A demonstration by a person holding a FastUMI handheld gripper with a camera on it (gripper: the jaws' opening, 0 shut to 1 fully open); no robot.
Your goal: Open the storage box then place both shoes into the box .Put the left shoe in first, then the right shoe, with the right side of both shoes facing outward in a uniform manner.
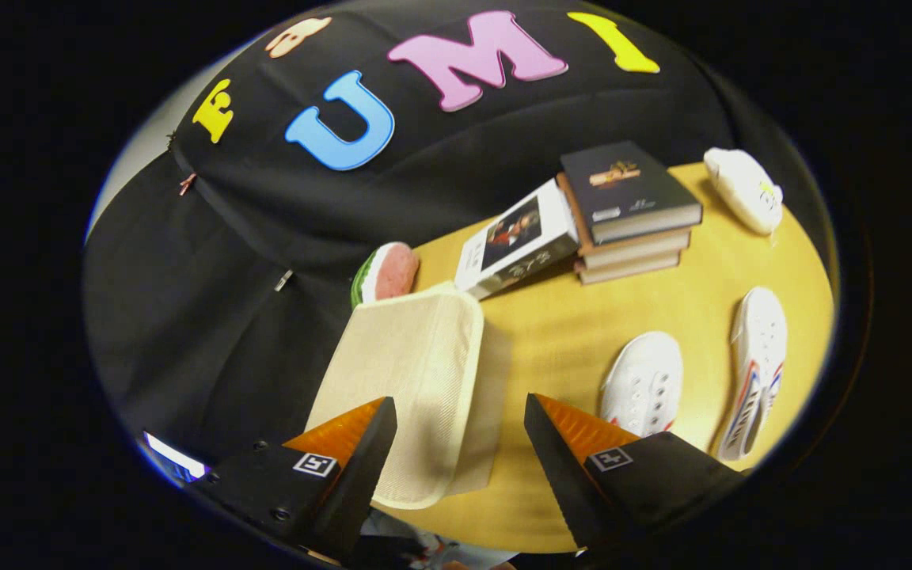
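tongs [460,412] spread wide over the beige storage box [408,380] — two white shoes [644,383] just beside

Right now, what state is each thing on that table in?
Tool: fingers open, holding nothing.
Storage box: beige fabric, lid shut, between and just ahead of the fingers.
Two white shoes: lying on the table, outside the box.
Books: three stacked flat; another book leans tilted against them.
Watermelon slice: behind the box.
White case: on the table beyond the books.
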